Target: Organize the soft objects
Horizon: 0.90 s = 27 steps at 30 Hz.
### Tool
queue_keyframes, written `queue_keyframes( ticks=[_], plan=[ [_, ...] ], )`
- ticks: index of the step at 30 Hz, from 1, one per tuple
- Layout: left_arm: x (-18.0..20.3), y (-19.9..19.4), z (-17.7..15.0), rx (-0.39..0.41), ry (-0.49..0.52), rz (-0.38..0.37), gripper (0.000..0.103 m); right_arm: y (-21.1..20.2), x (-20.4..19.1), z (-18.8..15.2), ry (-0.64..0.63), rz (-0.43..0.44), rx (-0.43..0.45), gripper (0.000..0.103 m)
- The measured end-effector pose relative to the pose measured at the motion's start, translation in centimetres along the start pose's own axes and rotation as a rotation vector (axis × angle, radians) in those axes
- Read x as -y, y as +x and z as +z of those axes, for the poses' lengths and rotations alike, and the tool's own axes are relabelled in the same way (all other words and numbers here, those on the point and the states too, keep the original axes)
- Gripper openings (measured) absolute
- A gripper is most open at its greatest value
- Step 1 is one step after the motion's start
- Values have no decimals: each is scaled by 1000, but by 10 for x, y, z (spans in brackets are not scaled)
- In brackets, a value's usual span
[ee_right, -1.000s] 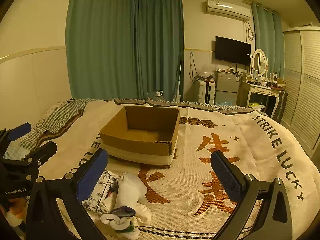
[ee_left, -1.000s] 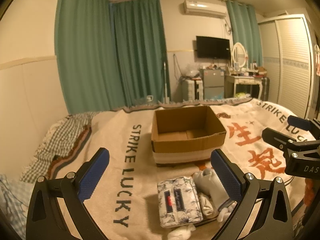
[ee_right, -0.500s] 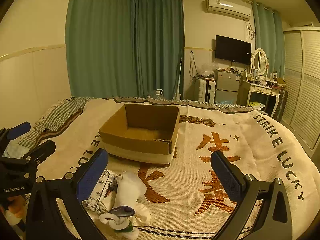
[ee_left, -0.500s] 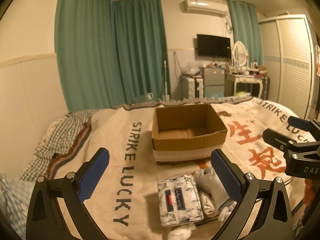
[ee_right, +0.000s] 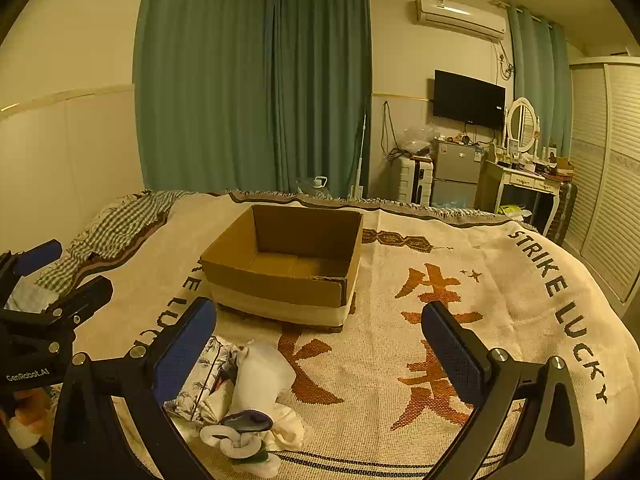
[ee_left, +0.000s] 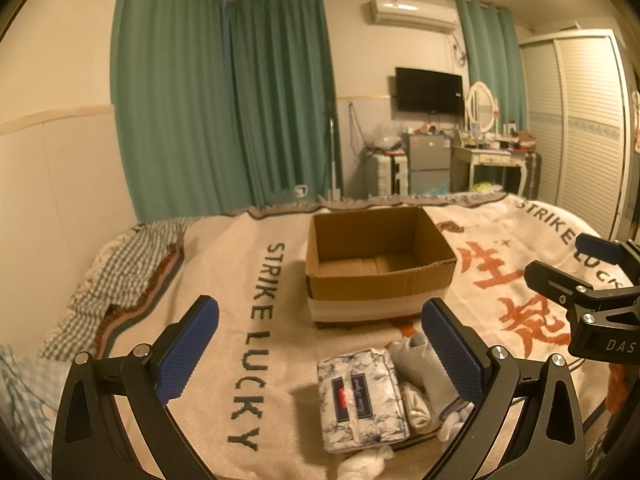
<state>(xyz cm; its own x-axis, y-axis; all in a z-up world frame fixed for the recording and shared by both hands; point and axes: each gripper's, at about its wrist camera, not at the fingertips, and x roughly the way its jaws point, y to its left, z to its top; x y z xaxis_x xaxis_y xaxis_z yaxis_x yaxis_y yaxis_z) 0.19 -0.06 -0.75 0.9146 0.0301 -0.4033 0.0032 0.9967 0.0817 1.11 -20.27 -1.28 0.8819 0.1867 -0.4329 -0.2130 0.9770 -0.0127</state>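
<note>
The small heap of soft things lies on the bed just in front of me, near the open side of the box: a flat floral-print fabric pouch with two dark labels (ee_left: 360, 396), a rolled pale grey sock (ee_left: 412, 354) touching its right edge, and a bundle of white socks (ee_right: 260, 380) with knotted white bits at the near end. I judge all of it light, limp and easily squashed, so nothing here is fragile; the pouch looks the stiffest and I would pinch it across its short width, while the socks want a grip through the thick middle of the roll so they don't unfurl. My left gripper (ee_left: 318, 354) hangs over the heap with its blue pads spread wide, holding nothing; my right gripper (ee_right: 320, 354) is likewise spread and empty, off to the heap's right. Beyond stands the empty brown cardboard box with a white band round its base (ee_left: 376, 280) on the cream woven blanket lettered STRIKE LUCKY (ee_right: 500, 300). My own fingers cover part of the heap, its near edge is cut off, and I cannot count the socks.
</note>
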Motion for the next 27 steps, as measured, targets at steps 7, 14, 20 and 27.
queue_keyframes(
  ticks=[7, 14, 20, 27],
  plan=[
    [0, -1, 0, 0, 1, 2, 103, 0, 0, 0, -1, -1, 1, 103],
    [-2, 0, 1, -3, -10, -2, 103, -1, -1, 0, -5, 4, 6, 103],
    [-2, 0, 1, 0, -9, 1, 103, -3, -2, 1, -13, 9, 10, 103],
    [-1, 2, -1, -10, -9, 7, 103, -1, -6, -1, -26, 9, -1, 103]
  ],
)
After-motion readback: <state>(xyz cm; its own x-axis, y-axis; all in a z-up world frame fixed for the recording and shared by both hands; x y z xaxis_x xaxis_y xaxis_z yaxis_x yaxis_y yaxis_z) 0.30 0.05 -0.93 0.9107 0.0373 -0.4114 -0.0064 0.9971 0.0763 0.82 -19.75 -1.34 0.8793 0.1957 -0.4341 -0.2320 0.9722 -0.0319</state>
